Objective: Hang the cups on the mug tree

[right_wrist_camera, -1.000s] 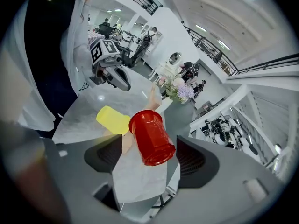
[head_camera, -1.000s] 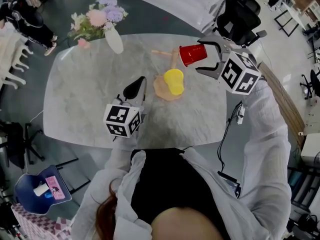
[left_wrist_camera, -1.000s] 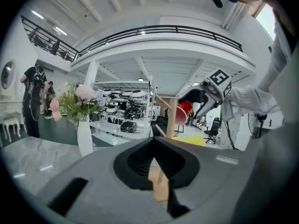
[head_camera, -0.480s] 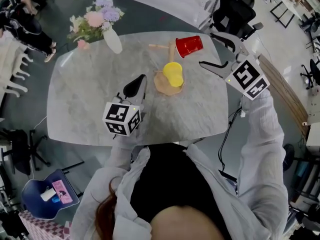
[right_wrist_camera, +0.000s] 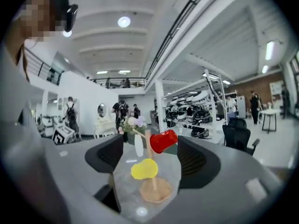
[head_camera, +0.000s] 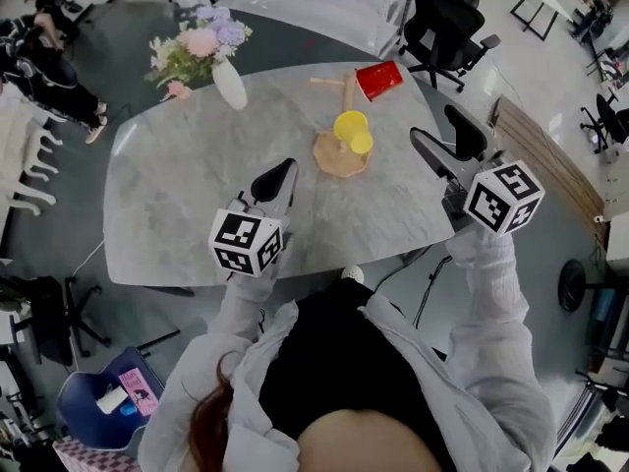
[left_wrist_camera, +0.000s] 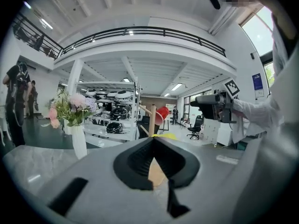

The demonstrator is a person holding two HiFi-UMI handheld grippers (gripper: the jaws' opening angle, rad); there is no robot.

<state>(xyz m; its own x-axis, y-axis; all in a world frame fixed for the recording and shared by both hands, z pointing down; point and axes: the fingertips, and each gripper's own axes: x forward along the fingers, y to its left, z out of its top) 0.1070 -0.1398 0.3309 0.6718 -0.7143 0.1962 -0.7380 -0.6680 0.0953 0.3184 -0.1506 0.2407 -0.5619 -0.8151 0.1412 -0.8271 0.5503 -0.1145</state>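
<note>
The wooden mug tree stands on its round base at the far middle of the marble table. A red cup hangs tilted from an upper peg, and a yellow cup hangs lower down. In the right gripper view the red cup sits above the yellow cup. My right gripper is open and empty, over the table's right side, clear of the tree; its jaws have just been closing slightly. My left gripper is shut on nothing, left of the base.
A white vase of flowers stands at the table's far left. Black office chairs are behind the table on the right. People stand at the far left of the room. The table's right edge lies under my right hand.
My right gripper let go of the red cup, which now hangs on the tree, and drew back toward me and to the right while rolling. The left gripper shifted a little.
</note>
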